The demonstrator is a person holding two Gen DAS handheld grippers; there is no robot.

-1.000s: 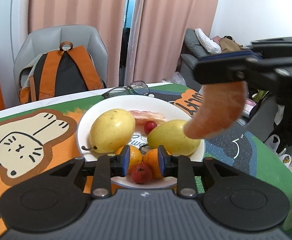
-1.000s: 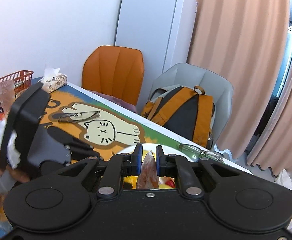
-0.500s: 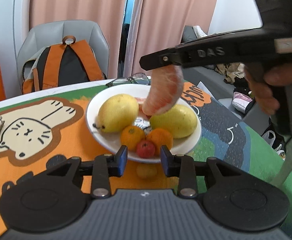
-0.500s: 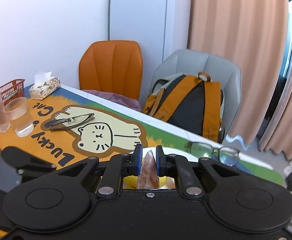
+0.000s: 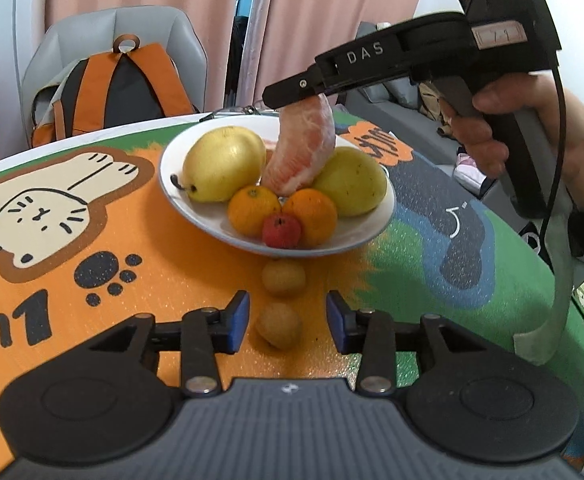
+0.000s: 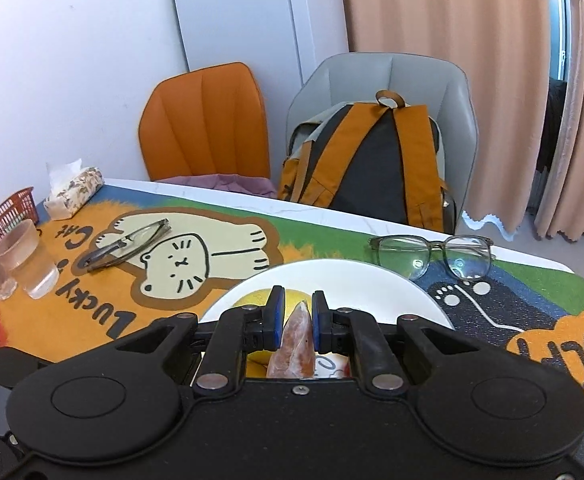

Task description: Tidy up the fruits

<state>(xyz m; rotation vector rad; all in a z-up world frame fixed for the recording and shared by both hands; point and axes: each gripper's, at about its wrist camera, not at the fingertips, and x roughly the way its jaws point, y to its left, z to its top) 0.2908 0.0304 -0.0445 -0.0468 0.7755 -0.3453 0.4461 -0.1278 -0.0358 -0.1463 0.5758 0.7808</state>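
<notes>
Above the white round plate [image 5: 376,224] on the cartoon-cat table mat [image 5: 196,264], a peeled pink pomelo segment [image 5: 304,152] is held clamped in the closed jaws of the right gripper [image 6: 295,322], its lower tip now lowered among the two yellow pears [image 5: 222,162] and two small oranges [image 5: 254,210]; a second earlier it hung beside the plate. The left gripper [image 5: 288,322] has been drawn back from the plate, and its jaws are opening with a small tan round fruit [image 5: 279,325] lying untouched between them on the mat. Release of the segment and a pick of this fruit are judged to come next.
</notes>
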